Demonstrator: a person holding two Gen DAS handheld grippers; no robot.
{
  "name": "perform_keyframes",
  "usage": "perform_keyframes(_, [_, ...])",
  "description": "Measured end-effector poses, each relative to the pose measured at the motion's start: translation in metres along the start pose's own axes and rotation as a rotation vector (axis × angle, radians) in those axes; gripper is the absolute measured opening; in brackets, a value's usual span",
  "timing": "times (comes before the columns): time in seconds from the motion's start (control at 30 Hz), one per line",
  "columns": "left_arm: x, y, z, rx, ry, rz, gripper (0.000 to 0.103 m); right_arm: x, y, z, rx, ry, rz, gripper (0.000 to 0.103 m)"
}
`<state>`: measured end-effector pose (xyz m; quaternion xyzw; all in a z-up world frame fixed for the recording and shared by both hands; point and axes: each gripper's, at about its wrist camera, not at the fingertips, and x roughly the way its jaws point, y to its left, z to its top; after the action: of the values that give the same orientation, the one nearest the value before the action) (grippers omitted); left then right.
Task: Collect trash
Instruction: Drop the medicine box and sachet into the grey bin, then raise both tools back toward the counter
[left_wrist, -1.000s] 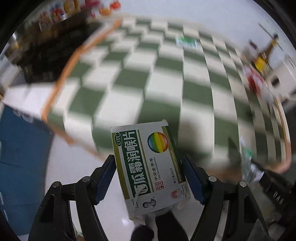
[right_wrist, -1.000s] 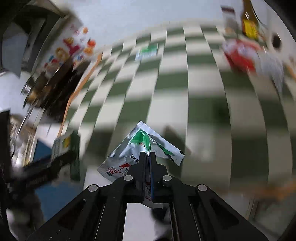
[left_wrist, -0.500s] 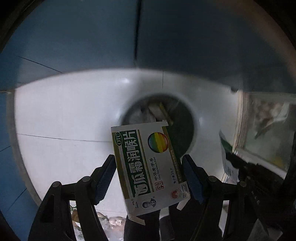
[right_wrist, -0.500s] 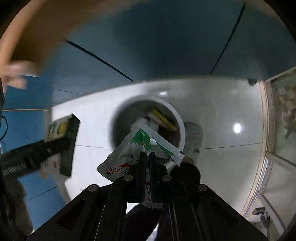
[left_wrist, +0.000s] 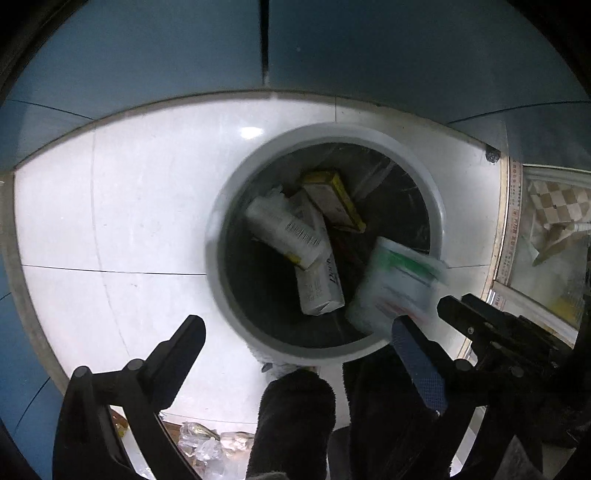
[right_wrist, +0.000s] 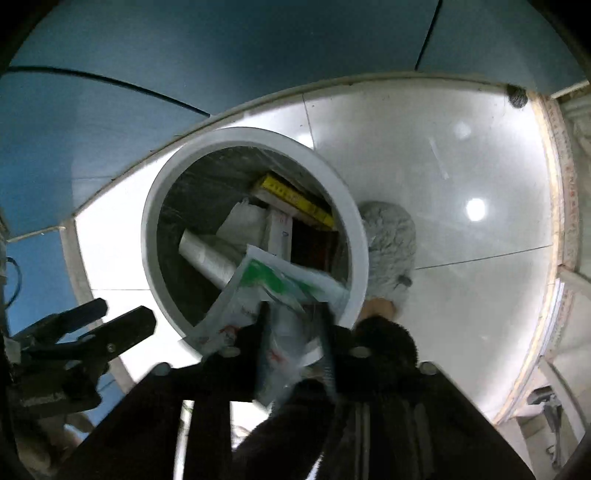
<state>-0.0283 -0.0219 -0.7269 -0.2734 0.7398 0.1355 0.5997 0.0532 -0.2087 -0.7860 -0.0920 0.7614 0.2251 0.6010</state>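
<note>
sachet (right_wrist: 273, 295) between opening right claw (right_wrist: 293, 314)

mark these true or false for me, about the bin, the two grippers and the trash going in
1. The bin stands on a white tiled floor. True.
2. The left gripper grips a green box. False: its jaws are opening wide with nothing between them.
3. A green and white packet sits between the jaws of the right gripper. True; the jaws are opening and the packet looks blurred, as if slipping out.
4. The bin is empty. False: it holds several boxes, including a yellow-edged box.
5. The bin's rim is bright red. False: it is pale grey.
</note>
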Motion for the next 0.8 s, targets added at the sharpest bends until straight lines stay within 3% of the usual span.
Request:
perform_keyframes(0.13, [-0.041,0.003,-0.014,0.005,-0.051,0.047,0.103,-0.032,0.012,-0.007,-0.033,-0.048,-0.086,0.071])
perform_keyframes(0.27, [-0.093,0.005,-0.036,-0.004,-0.098,0.075,0.103,-0.098,0.035,-0.022,-0.060,-0.101,-0.148,0.102])
perform_keyframes(0.57, [-0.244,-0.003,-0.108,-0.023,-0.192,0.114,0.103,-0.275,0.074,-0.083,-0.125,-0.196,-0.180,0.103])
perform_keyframes(0.8, [-0.350,-0.011,-0.160,-0.032,-0.279,0.081,0.103,-0.407,0.111,-0.141,-0.153,-0.243,-0.164,0.103])
